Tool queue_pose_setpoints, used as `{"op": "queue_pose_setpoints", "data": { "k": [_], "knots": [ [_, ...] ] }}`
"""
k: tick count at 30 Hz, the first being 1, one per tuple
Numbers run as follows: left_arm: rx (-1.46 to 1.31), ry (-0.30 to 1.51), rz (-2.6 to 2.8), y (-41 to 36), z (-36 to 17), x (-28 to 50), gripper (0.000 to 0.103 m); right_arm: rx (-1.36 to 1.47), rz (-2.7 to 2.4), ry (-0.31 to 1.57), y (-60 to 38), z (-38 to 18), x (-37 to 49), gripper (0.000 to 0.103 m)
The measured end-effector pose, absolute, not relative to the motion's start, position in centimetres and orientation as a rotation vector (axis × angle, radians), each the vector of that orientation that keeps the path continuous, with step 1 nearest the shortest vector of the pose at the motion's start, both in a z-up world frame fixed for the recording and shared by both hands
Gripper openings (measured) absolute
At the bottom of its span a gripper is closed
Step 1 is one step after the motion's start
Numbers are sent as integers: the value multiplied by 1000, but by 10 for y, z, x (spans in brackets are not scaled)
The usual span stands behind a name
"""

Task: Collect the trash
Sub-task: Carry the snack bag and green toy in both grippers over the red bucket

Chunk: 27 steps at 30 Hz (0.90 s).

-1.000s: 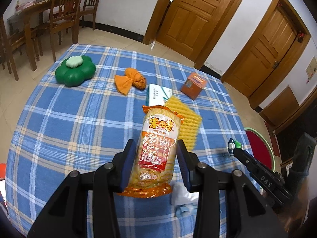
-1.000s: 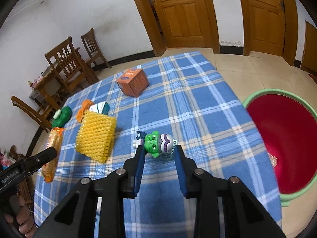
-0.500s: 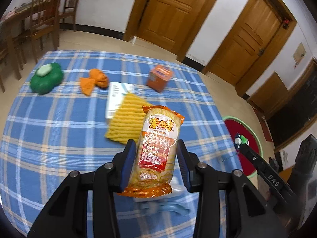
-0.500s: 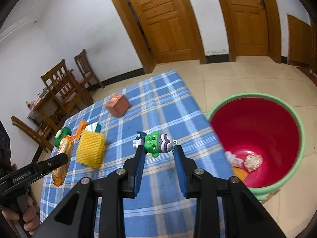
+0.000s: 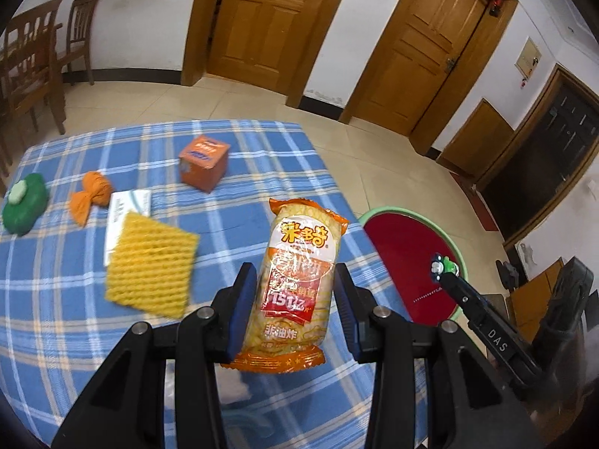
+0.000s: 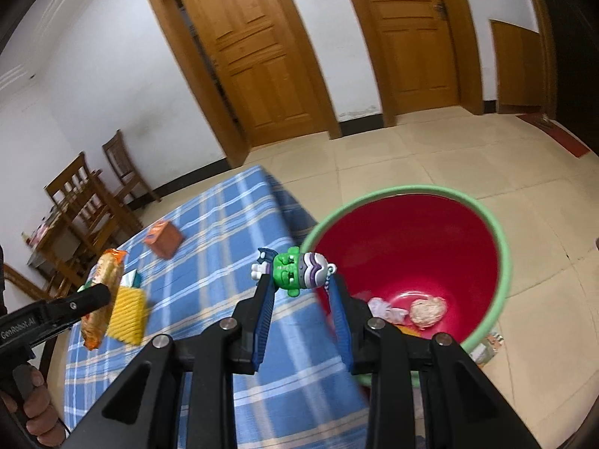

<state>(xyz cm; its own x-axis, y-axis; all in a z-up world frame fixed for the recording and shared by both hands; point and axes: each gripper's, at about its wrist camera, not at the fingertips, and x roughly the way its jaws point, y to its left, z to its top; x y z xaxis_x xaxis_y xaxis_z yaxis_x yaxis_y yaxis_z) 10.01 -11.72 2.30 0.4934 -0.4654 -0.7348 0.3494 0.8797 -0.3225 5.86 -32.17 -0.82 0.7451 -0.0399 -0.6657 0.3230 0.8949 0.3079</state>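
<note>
Above the blue plaid tablecloth (image 5: 75,336), the left gripper (image 5: 295,299) is clamped on an orange snack packet (image 5: 295,288), its blue pads pressed against the packet's two long sides, the packet upright and clear of the cloth. Only the left wrist view shows the green lidded container (image 5: 24,202), the orange knotted cloth (image 5: 91,194) and the white carton (image 5: 129,209) lying partly under the yellow foam fruit net (image 5: 149,269); the orange box (image 5: 204,161) stands near the far edge. Only the right wrist view shows the inside of the red, green-rimmed bin (image 6: 411,247) on the floor just beside the table, holding crumpled scraps. The right gripper (image 6: 299,284) pinches a green toy figure (image 6: 295,271) at its fingertips, over the bin's near rim. A hand (image 6: 35,411) grips the left tool's handle.
</note>
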Motion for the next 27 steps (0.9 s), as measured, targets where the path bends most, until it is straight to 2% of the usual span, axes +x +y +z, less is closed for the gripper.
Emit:
{"op": "queue_pose_setpoints", "data": {
  "k": [12, 27],
  "knots": [
    [-112, 966, -574, -166, 20, 115, 42, 487, -297, 737, -362, -31, 52, 34],
    [-60, 1010, -661, -226, 10, 122, 42, 526, -326, 705, -381, -28, 33, 36]
  ]
}}
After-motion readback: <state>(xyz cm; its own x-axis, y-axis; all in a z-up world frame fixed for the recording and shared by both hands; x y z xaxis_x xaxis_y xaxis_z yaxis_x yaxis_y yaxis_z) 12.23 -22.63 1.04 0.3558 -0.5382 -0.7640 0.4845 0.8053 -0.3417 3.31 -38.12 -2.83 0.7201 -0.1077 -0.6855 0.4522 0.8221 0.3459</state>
